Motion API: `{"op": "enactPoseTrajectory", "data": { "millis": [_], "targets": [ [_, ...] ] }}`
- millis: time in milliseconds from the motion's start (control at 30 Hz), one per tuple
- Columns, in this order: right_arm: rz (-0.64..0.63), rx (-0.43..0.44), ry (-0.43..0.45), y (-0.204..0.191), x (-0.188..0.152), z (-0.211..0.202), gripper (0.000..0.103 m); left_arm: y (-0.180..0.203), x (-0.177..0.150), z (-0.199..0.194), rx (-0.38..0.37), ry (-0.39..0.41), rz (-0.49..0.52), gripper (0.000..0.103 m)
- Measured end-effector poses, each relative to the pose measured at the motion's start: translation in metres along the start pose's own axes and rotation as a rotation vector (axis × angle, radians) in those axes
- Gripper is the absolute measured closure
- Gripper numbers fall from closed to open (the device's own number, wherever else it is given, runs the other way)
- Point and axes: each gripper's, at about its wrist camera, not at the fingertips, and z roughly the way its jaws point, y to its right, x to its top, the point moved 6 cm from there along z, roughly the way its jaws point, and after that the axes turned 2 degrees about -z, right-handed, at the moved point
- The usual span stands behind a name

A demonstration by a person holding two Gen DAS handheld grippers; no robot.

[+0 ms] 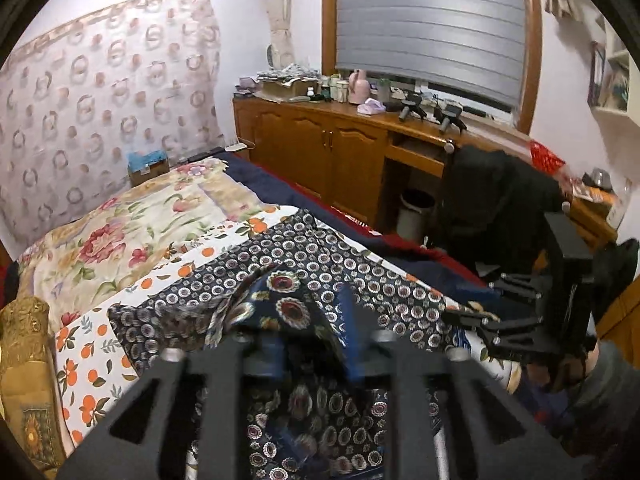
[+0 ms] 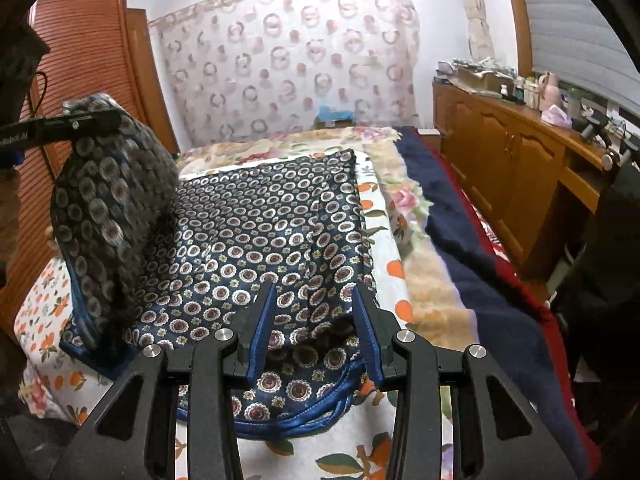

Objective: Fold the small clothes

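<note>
Black linkage arms of the right gripper point(image 2: 314, 322) fill the bottom of its view, its 2 blue fingers point(image 2: 262, 332) standing apart with nothing pressed between them, poised over the near hem of the navy patterned garment point(image 2: 256, 236). That garment lies spread on an orange-print sheet point(image 2: 382, 216) on the bed point(image 2: 472, 232), blue piping along its near edge. The left gripper point(image 2: 106, 118) is raised at the left of that view with a corner of the garment hanging from its tip, blurred; I cannot tell whether its pads press the cloth. A floral quilt point(image 1: 132, 232) lies past the sheet, a wooden cabinet point(image 1: 320, 148) stands by the bed
</note>
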Motion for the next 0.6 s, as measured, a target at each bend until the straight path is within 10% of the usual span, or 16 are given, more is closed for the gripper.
{"op": "enactPoseTrajectory", "data": {
  "millis": [600],
  "targets": [
    [-0.064,0.024,0.015,-0.025,0.029,0.008,0.064,-0.06,-0.053,-0.045,0.145,0.022,-0.1,0.058]
  ]
}}
